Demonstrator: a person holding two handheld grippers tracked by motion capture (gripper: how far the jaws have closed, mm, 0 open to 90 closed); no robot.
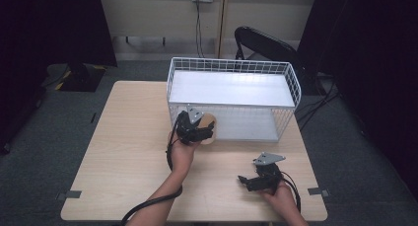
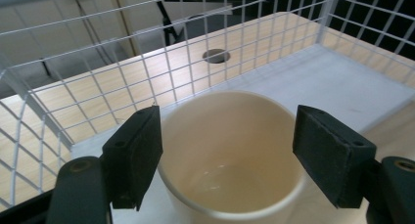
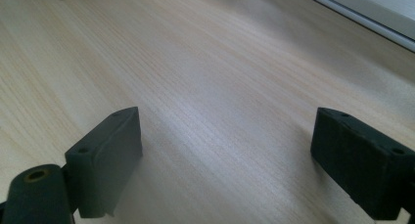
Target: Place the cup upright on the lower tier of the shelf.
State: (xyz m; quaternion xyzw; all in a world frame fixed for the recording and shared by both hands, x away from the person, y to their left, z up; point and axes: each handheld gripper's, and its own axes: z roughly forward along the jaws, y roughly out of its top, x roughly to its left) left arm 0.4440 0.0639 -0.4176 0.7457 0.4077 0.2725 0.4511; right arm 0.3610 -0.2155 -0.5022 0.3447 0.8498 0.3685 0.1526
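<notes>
Cup at the basket front, between my left jaws.
My left gripper point(image 2: 227, 150) straddles the cream cup point(image 2: 230, 150), jaws spread, right pad apart from it, by the wire basket point(image 1: 231, 68); my right gripper point(image 3: 230, 155) hovers released over bare table point(image 3: 195, 62).

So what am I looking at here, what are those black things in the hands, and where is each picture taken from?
A person sits at a wooden table holding a two-jaw grasping tool in each hand. One picture looks down from above; the other two come from cameras riding on the tools. The left tool has its jaws either side of a cream cup, not squeezing it, at the open front of a white wire basket. The right tool hovers open over bare table.
</notes>
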